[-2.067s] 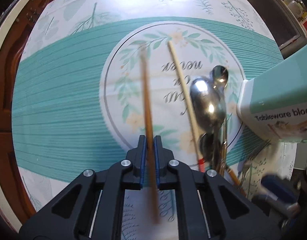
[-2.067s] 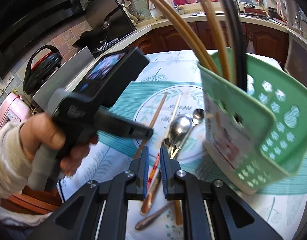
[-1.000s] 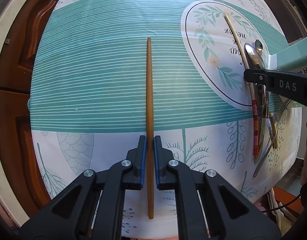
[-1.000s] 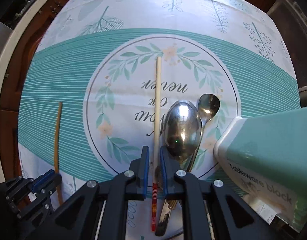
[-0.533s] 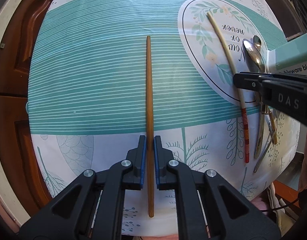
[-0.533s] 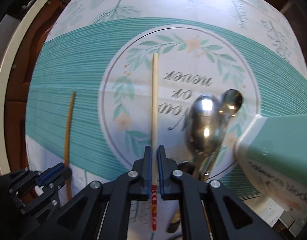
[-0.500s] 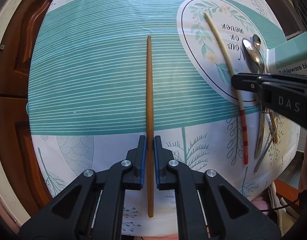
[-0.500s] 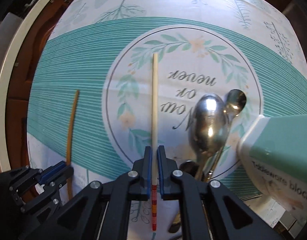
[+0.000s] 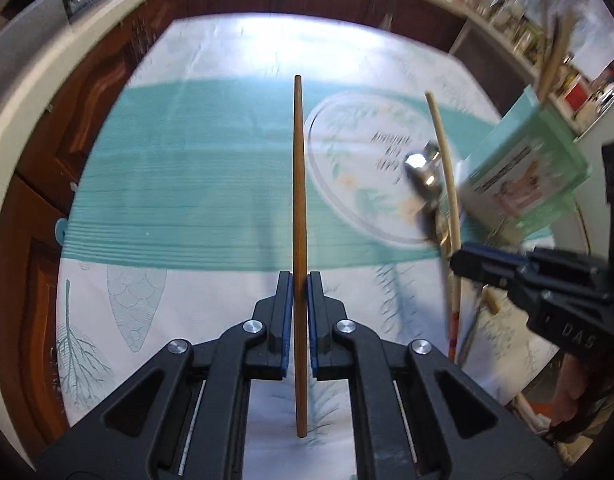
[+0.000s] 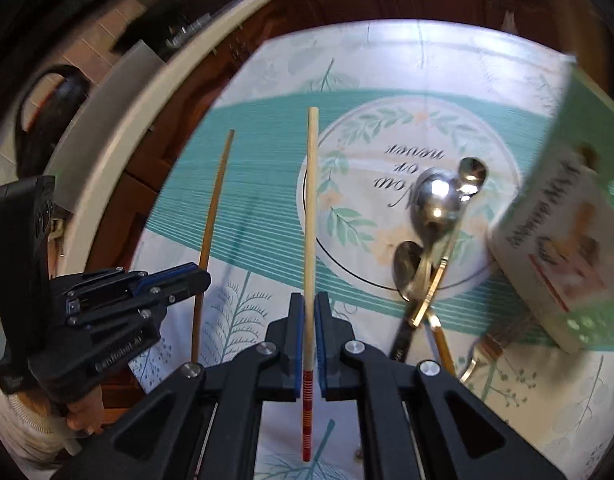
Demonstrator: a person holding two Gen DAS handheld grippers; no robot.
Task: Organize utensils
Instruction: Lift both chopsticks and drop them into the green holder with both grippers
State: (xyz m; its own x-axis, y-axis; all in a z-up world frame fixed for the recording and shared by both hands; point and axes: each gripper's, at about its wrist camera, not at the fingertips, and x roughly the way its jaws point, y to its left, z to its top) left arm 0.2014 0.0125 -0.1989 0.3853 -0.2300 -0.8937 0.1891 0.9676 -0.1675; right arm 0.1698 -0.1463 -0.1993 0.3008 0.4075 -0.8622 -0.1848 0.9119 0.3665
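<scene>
Both hands are loaded: your left gripper (image 9: 300, 312) is clamped on the brown chopstick (image 9: 298, 184), and your right gripper (image 10: 307, 328) is clamped on the pale chopstick (image 10: 310, 216) just above its red-striped end. Each stick runs straight out between the blue pads, gripped towards its rear, so most of the length hangs forward. Both look lifted clear of the tablecloth (image 9: 179, 184), though motion blur makes that hard to confirm. The green utensil holder (image 10: 571, 216) stands at the table's right edge, tilted in both views by the lens, with chopsticks already poking from its top in the left wrist view. The spoons (image 10: 439, 204) lie heaped on the printed circle just beside it, handles trailing toward the near edge, with what appears to be a fork (image 10: 483, 350) there too. For the step in hand, likely carrying the pair to the holder, keep the grip firm and tip each stick upright before you reach the rim. Bring them in one at a time so the grippers do not crowd each other. Lower the tip well inside before you release, and keep clear of the sticks already standing there.
</scene>
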